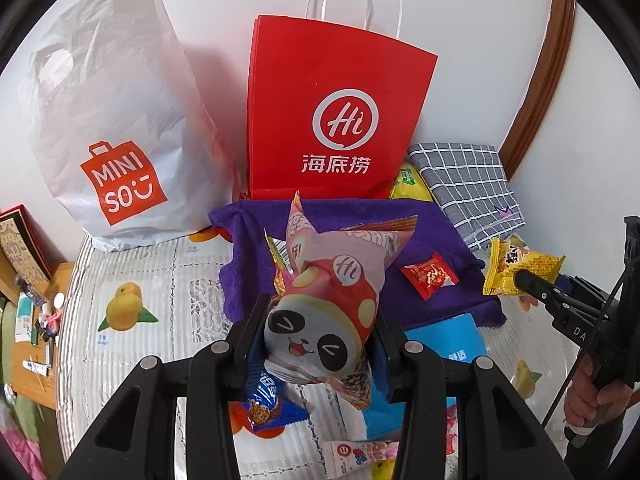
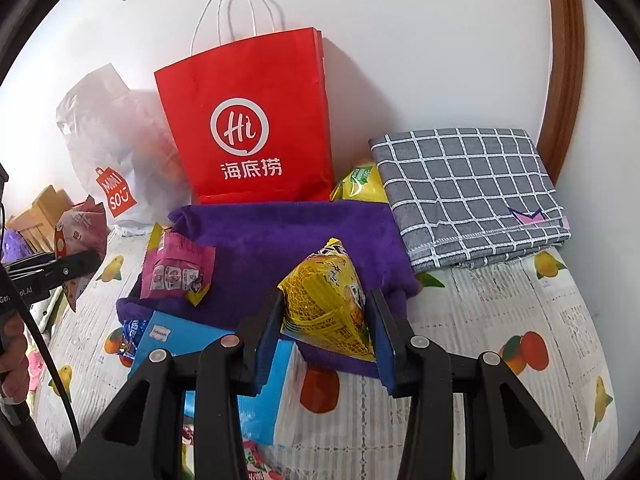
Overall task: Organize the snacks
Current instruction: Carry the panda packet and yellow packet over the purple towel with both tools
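Note:
My left gripper (image 1: 316, 332) is shut on a puffy panda snack bag (image 1: 332, 292), held above the purple towel (image 1: 256, 248). My right gripper (image 2: 326, 320) is shut on a yellow snack packet (image 2: 328, 304); the left wrist view shows that packet (image 1: 516, 268) at the right with the right gripper (image 1: 528, 280) on it. On the towel lie a small red packet (image 1: 430, 276) and a pink packet (image 2: 176, 272). A red paper bag (image 1: 332, 120) stands upright against the wall behind the towel. The panda bag (image 2: 80, 232) shows at the left edge of the right wrist view.
A white plastic shopping bag (image 1: 108, 128) stands left of the red bag. A folded grey checked cloth (image 2: 468, 196) lies at the right, a yellow-green packet (image 2: 360, 184) beside it. A blue box (image 2: 192, 344), a blue cookie packet (image 1: 268, 404) and more snacks lie on the fruit-print tablecloth (image 2: 480, 360).

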Demonstrator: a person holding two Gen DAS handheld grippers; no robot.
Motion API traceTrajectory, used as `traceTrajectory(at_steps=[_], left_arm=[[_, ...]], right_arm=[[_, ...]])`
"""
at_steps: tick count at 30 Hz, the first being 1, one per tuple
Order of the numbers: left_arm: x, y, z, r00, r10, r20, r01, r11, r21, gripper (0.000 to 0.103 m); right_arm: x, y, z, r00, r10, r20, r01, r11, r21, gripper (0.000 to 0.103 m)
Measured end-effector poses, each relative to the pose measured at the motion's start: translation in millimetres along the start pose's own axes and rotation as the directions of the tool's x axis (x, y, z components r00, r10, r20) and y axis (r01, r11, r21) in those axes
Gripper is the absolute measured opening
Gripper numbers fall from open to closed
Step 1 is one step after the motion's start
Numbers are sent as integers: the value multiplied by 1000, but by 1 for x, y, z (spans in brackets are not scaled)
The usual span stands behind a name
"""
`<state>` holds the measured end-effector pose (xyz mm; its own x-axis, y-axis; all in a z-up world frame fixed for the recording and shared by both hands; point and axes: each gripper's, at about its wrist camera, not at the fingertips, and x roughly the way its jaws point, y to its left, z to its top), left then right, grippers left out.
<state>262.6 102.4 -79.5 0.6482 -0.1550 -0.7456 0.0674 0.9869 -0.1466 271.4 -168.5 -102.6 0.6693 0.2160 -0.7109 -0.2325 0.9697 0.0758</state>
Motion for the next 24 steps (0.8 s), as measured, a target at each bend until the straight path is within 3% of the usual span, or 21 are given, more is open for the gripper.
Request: traceTrajectory(at_steps=[24], left_arm=[[42, 20, 18, 999, 26, -46, -28, 999, -29, 41]], right_arm=[[55, 6, 30, 1000, 15, -2, -15, 1000, -12, 42]])
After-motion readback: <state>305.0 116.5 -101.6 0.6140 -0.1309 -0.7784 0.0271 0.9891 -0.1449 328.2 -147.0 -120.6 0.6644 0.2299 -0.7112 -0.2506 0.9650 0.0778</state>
